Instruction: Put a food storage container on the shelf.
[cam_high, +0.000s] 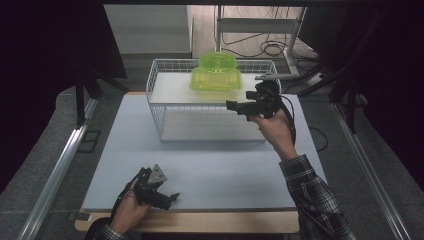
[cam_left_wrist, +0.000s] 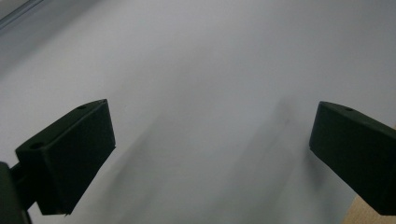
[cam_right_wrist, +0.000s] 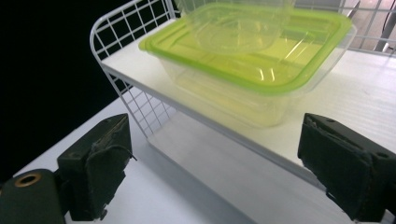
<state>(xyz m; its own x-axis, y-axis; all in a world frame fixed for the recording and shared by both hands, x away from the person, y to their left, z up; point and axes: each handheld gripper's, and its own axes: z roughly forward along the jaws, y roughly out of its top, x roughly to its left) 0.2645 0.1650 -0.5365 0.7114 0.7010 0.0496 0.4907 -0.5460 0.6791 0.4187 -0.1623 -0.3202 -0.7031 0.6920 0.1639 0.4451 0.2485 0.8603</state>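
Observation:
A clear rectangular container with a green lid sits on the top shelf of a white wire rack. A round green-tinted container is stacked on its lid. My right gripper is open, held at the rack's front right, jaws pointing left toward the shelf edge, nothing between them. My left gripper rests open near the table's front edge, over bare white tabletop.
The white tabletop lies between the rack and the front edge. The rack's lower shelf is bare. Metal rails run along the floor on both sides, and cables and a metal frame lie behind the rack.

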